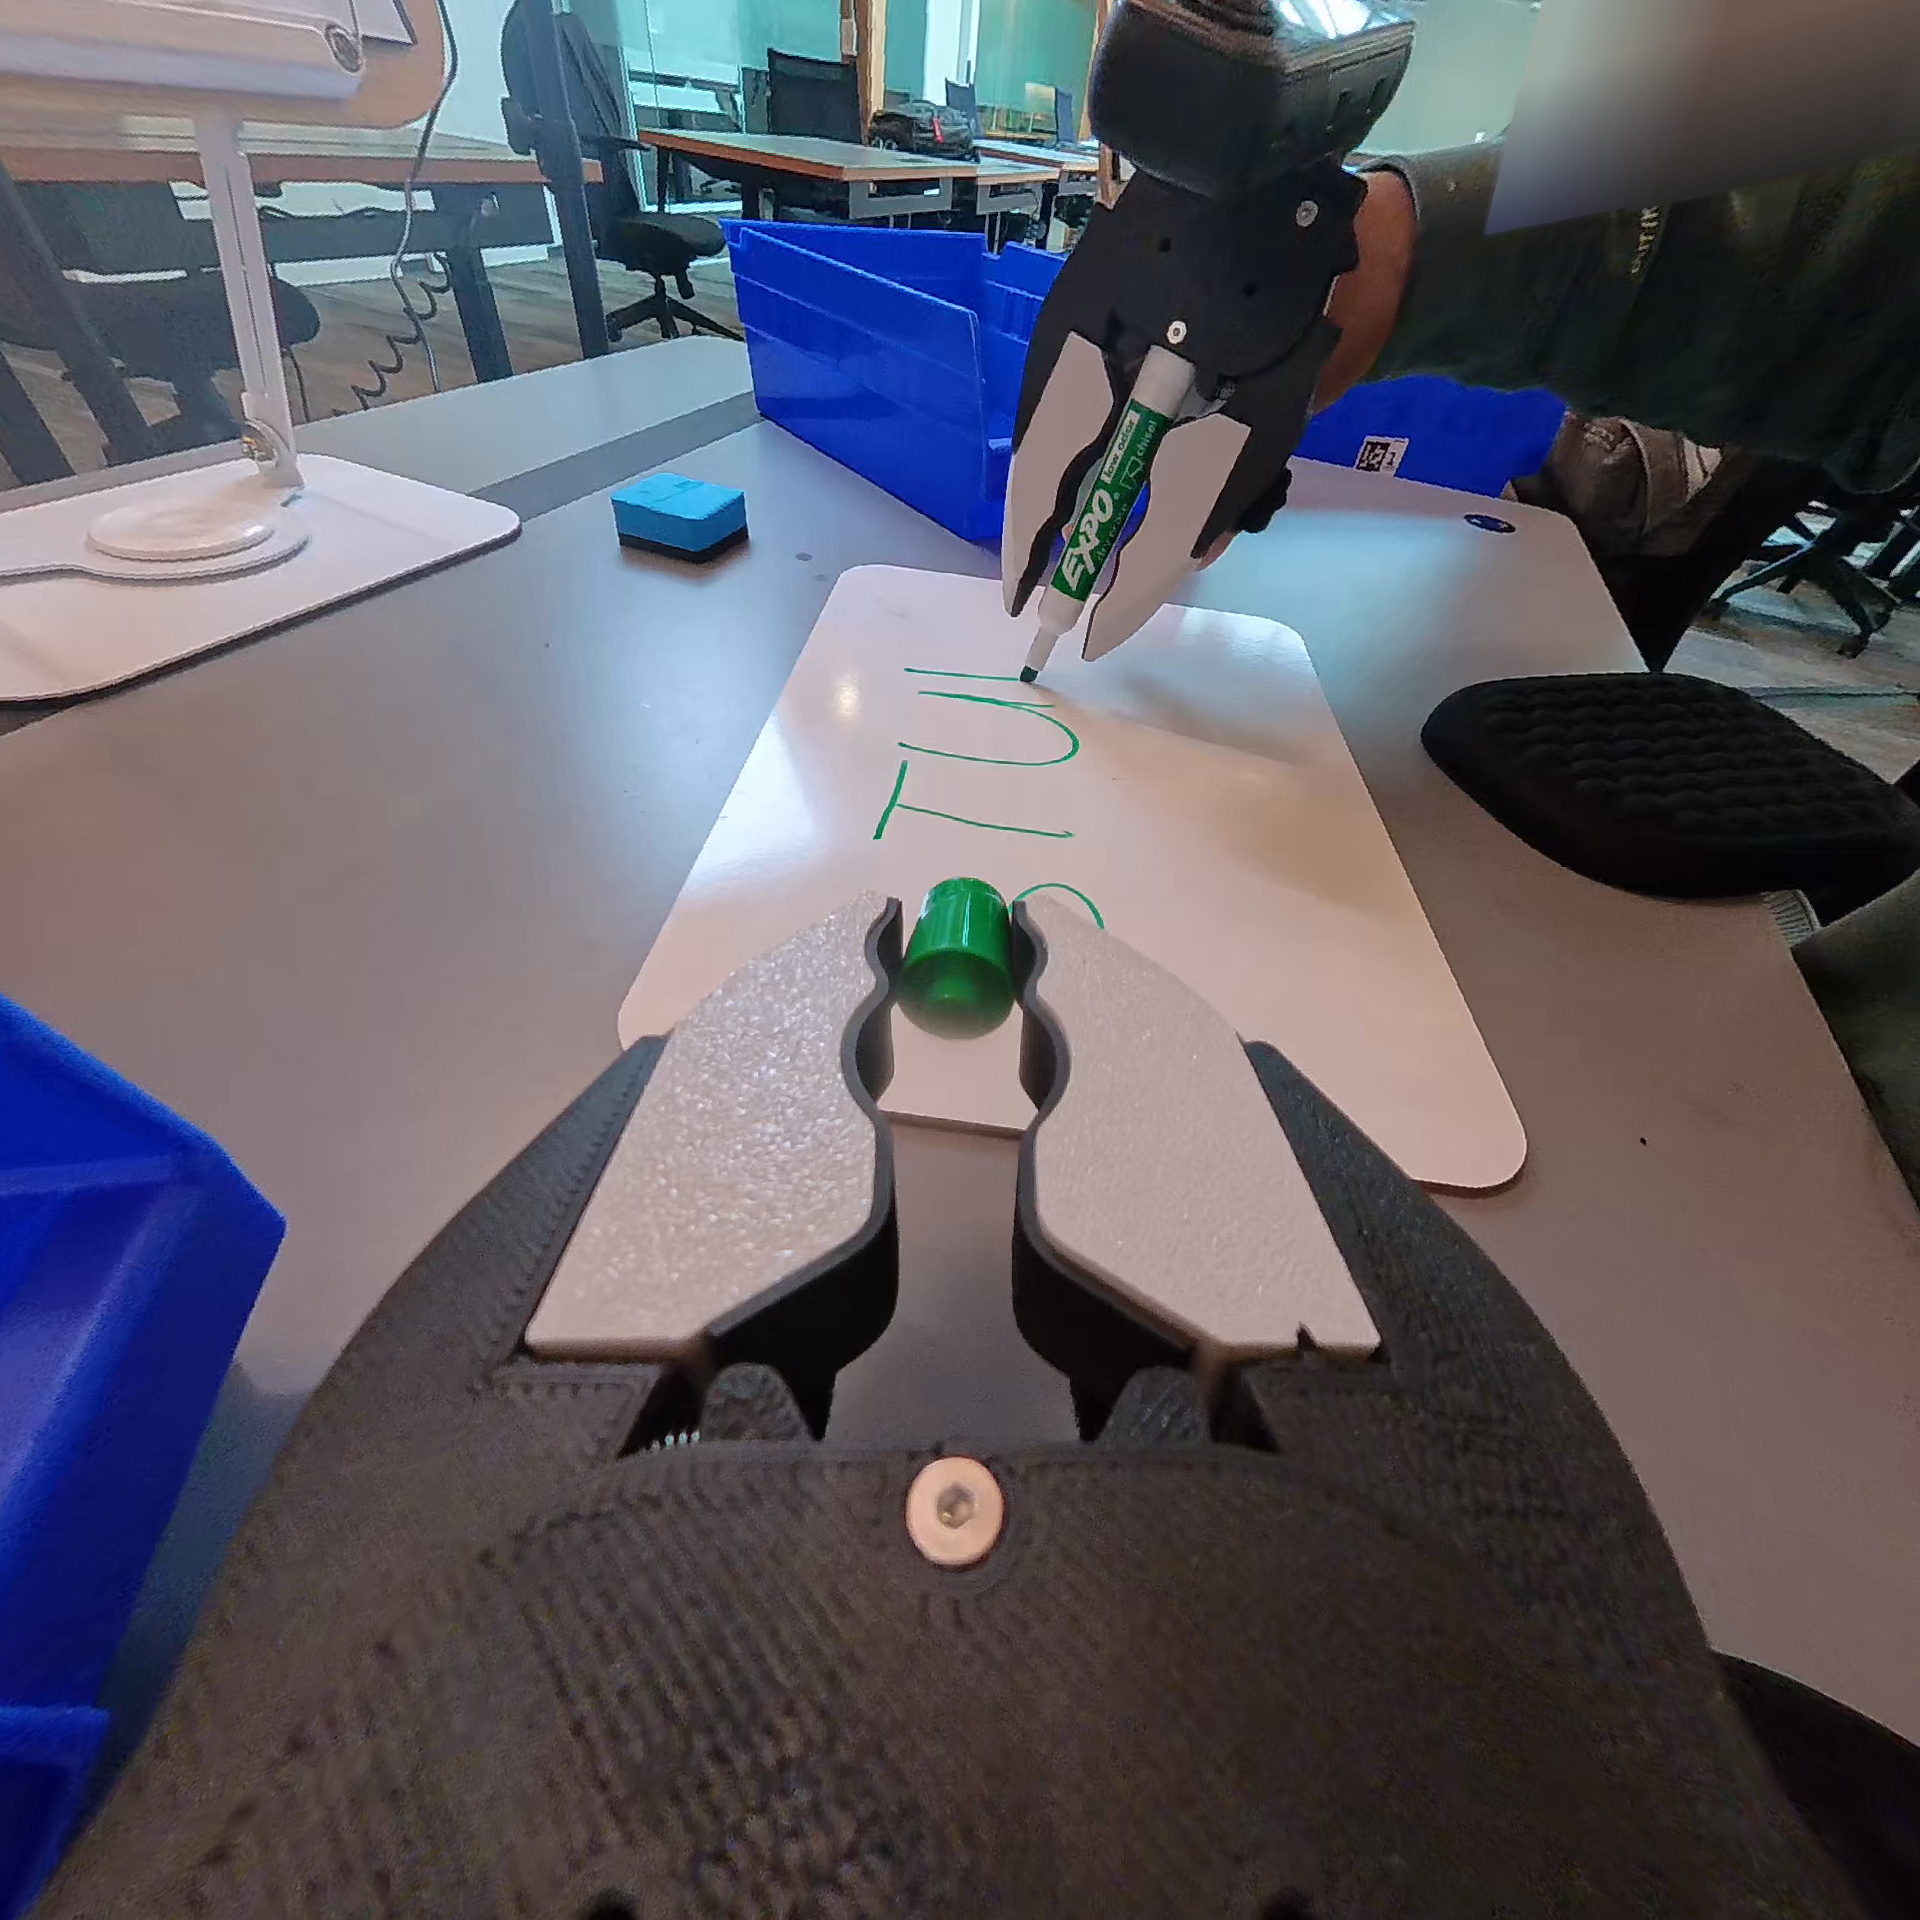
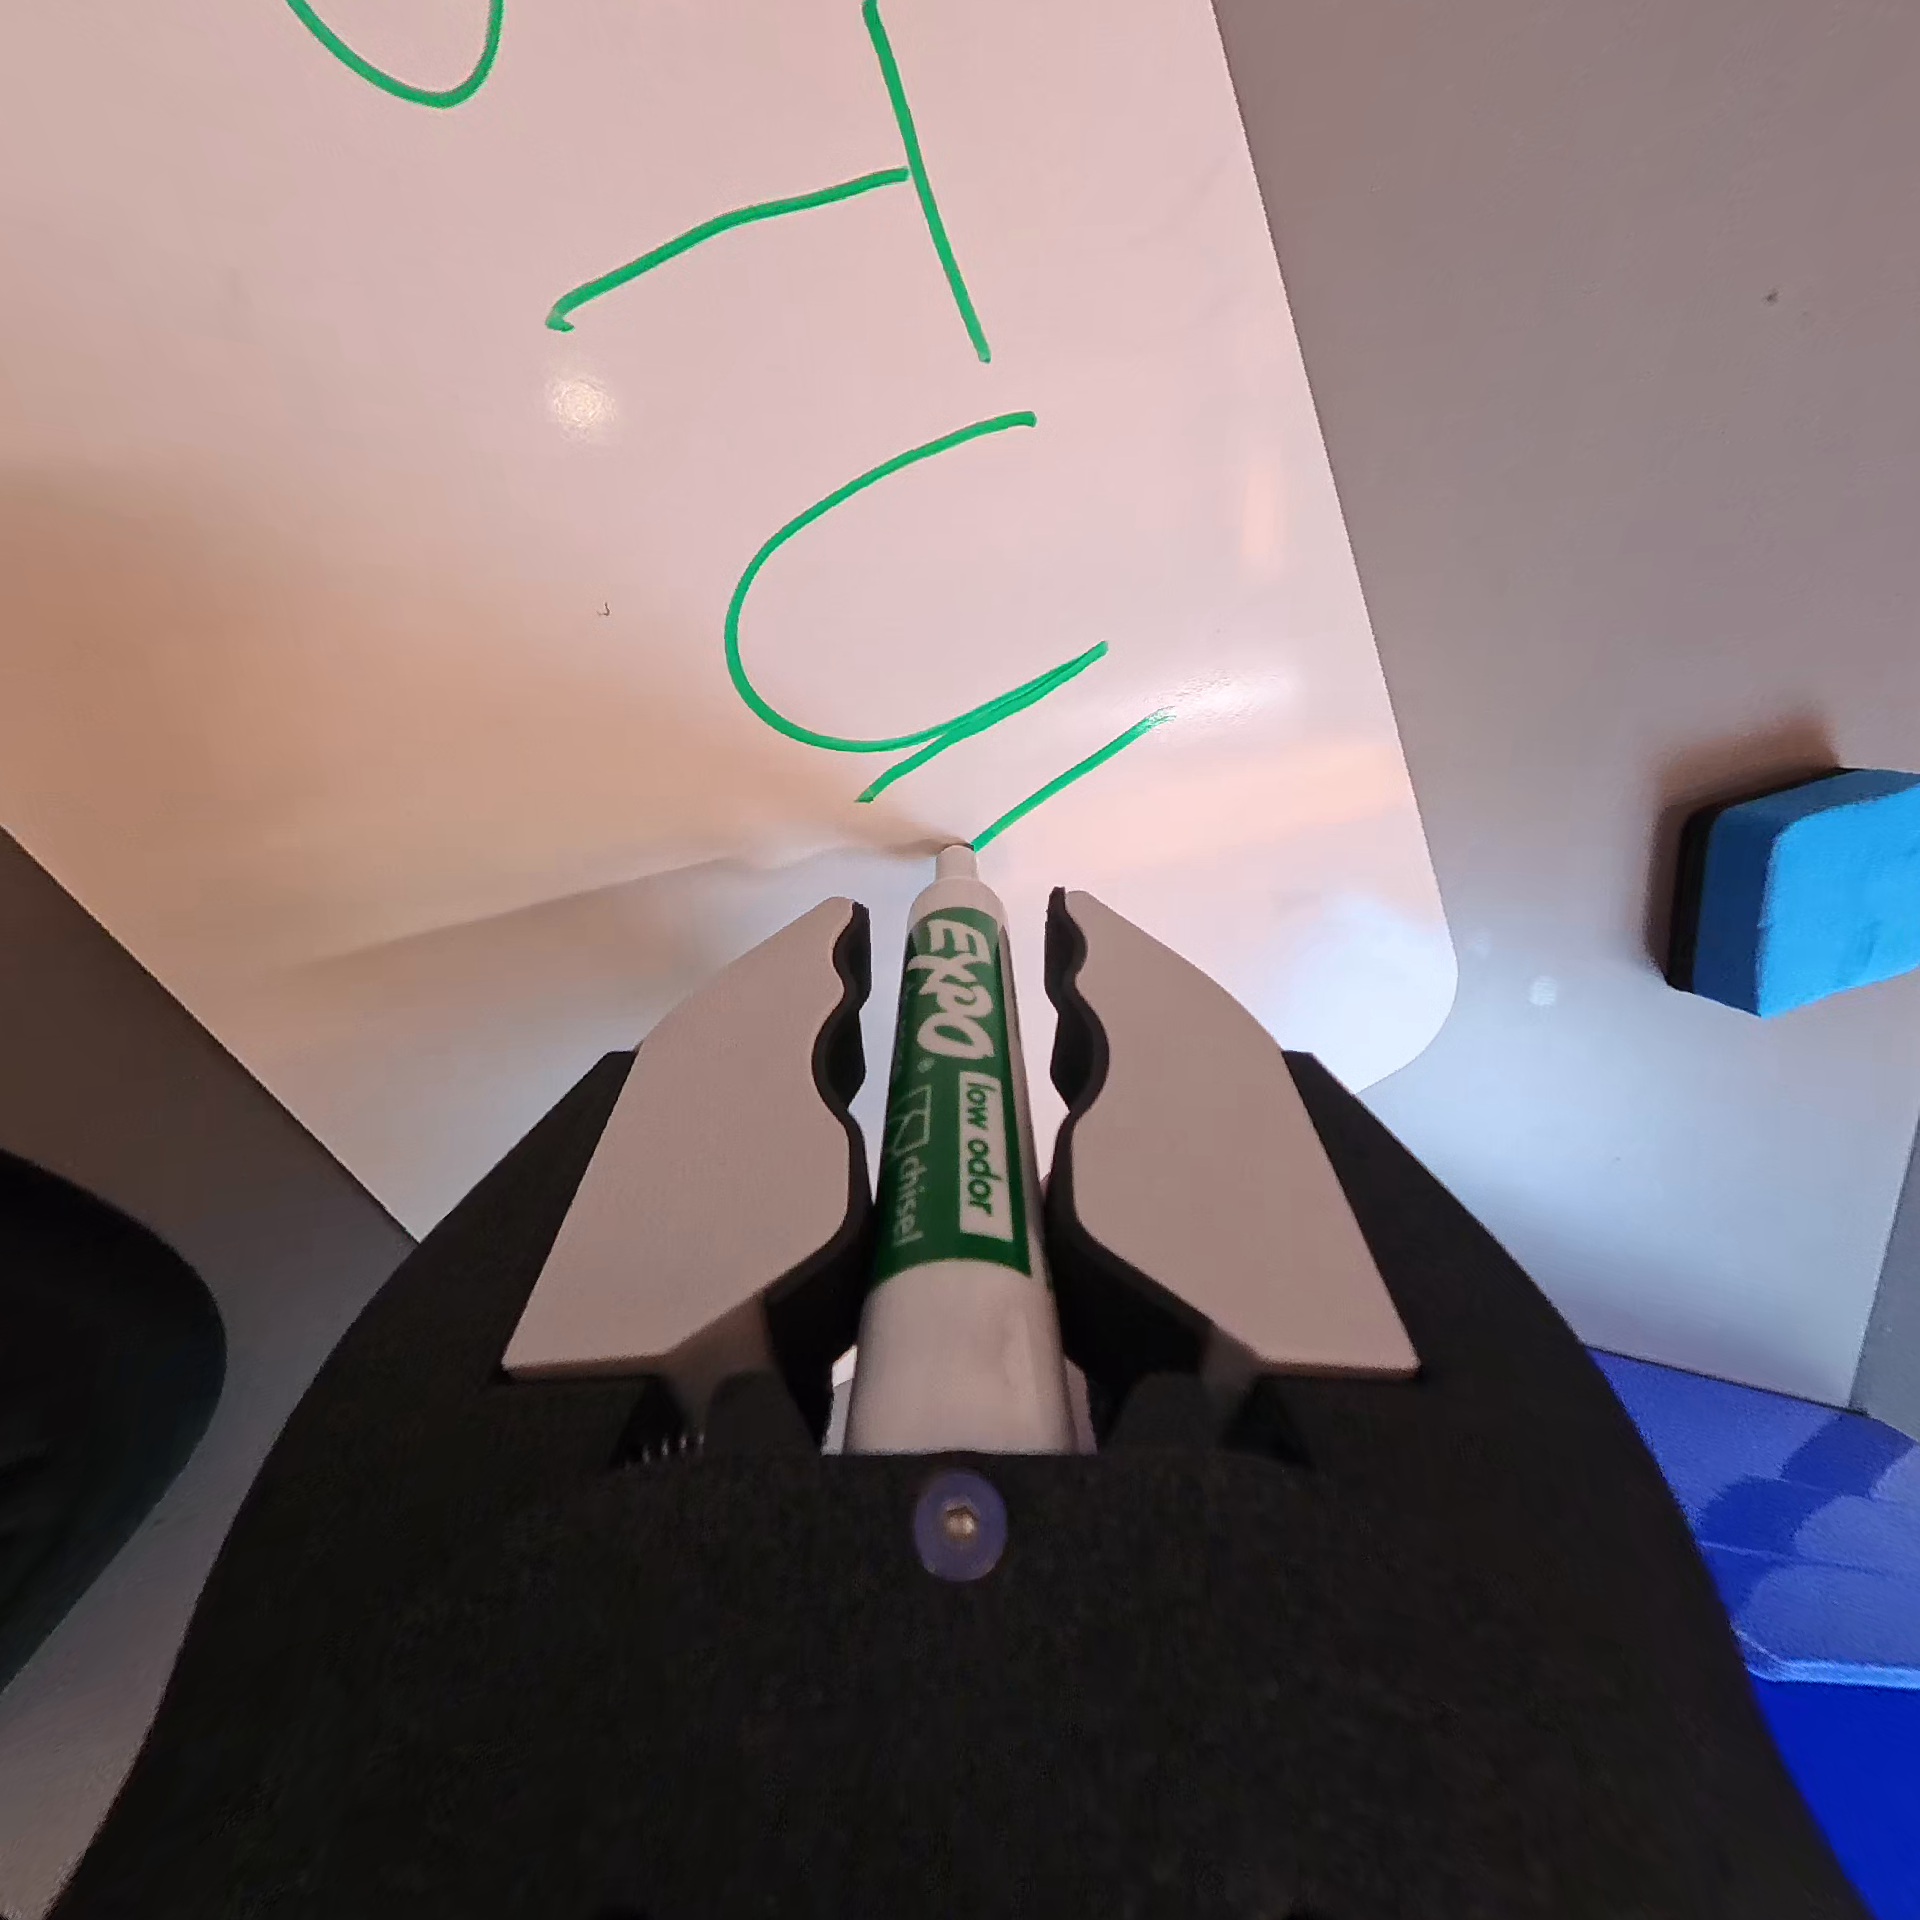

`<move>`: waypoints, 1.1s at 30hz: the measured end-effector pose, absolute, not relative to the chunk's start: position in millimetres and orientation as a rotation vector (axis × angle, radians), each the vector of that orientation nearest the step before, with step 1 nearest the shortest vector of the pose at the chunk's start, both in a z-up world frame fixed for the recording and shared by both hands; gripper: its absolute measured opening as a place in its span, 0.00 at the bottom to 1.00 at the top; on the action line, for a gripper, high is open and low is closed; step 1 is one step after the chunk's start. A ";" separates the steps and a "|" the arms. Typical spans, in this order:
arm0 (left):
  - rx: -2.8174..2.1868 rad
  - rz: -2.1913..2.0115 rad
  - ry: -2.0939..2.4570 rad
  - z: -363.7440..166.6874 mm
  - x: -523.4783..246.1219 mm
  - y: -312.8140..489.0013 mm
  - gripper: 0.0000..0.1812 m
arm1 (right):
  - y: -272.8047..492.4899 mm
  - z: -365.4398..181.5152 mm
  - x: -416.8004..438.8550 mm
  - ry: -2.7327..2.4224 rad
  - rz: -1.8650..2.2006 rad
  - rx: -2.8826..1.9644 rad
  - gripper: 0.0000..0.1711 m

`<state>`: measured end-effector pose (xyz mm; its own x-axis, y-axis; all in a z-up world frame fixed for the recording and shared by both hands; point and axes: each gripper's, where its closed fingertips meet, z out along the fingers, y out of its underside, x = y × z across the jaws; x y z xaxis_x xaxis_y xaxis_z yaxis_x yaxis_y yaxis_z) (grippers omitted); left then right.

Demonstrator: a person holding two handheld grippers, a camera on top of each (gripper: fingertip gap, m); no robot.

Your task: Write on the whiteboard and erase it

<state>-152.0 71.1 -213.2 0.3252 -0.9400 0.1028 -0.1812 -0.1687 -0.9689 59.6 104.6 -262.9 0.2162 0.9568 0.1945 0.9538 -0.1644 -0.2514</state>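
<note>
On the bench, the eraser (image 1: pixel 680 516) is lying well left of the whiteboard (image 1: pixel 1195 935). The left gripper (image 1: pixel 956 961) is holding the green cap (image 1: pixel 956 961) in narrowed fingers over the board's near end. Farther right, the right gripper (image 2: pixel 958 914) is clamping the marker (image 2: pixel 951 1122), its long axis running along the fingers, tip (image 2: pixel 956 857) touching the board mid-stroke.

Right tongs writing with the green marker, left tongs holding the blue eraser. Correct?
Not quite. The left tongs hold the green marker cap, not the eraser. The left wrist view shows the blue eraser lying untouched on the table beyond the whiteboard. The right tongs writing with the green marker is correct.
</note>
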 end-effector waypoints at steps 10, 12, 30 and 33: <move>-1.602 -0.973 1.029 -212.4 -152.3 71.2 0.11 | 123.7 -263.0 60.4 -1.778 0.004 -2.180 0.19; -1.603 -0.978 1.026 -212.2 -152.3 71.3 0.11 | 128.5 -263.1 60.5 -1.777 0.002 -2.179 0.19; -1.605 -0.984 1.019 -211.8 -152.3 70.8 0.11 | 154.6 -258.7 63.5 -1.736 -0.008 -2.155 0.20; -1.605 -0.985 1.019 -212.0 -152.3 70.7 0.11 | 152.1 -251.4 70.0 -1.689 0.012 -2.163 0.20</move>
<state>-152.3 70.7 -212.0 0.3254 -0.9365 0.1306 -0.1624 -0.1914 -0.9680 70.0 152.1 -251.4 0.2721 0.9341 0.2313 0.9307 -0.1944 -0.3100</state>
